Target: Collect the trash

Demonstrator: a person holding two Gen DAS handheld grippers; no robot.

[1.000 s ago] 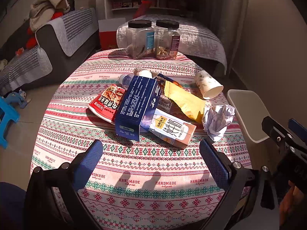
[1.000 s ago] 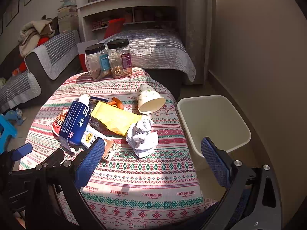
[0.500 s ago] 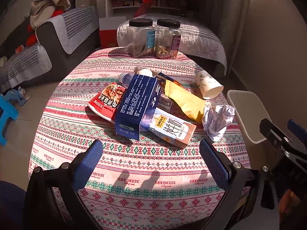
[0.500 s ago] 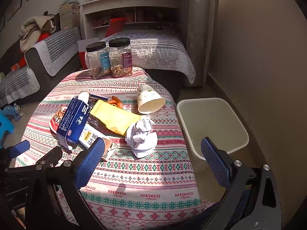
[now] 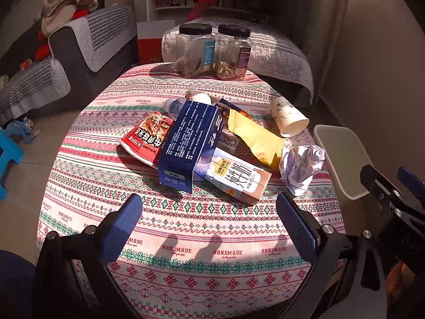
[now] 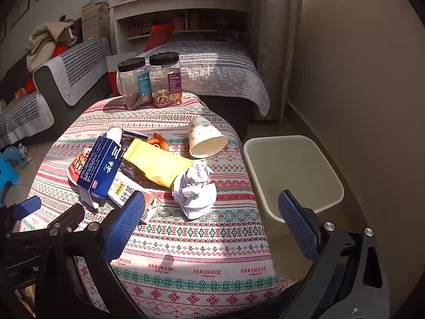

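Observation:
Trash lies piled on a round table with a patterned cloth (image 5: 202, 239): a blue box (image 5: 190, 143), a milk carton (image 5: 237, 178), a red packet (image 5: 147, 138), a yellow wrapper (image 5: 255, 138), a crumpled paper ball (image 5: 301, 167) and a tipped paper cup (image 5: 288, 117). A white bin (image 6: 292, 172) stands on the floor right of the table. My left gripper (image 5: 212, 228) is open and empty, near the table's front edge. My right gripper (image 6: 212, 226) is open and empty, just short of the paper ball (image 6: 195, 188).
Two black-lidded clear jars (image 5: 212, 50) stand at the table's far edge. A bed (image 6: 212, 63) lies behind, a grey sofa (image 5: 66, 61) to the left, a blue stool (image 5: 8, 159) on the floor at left. A wall runs close along the right.
Both grippers have drifted slightly, so the table sits a little farther off in view. Nothing on the table has moved and both grippers stay open.

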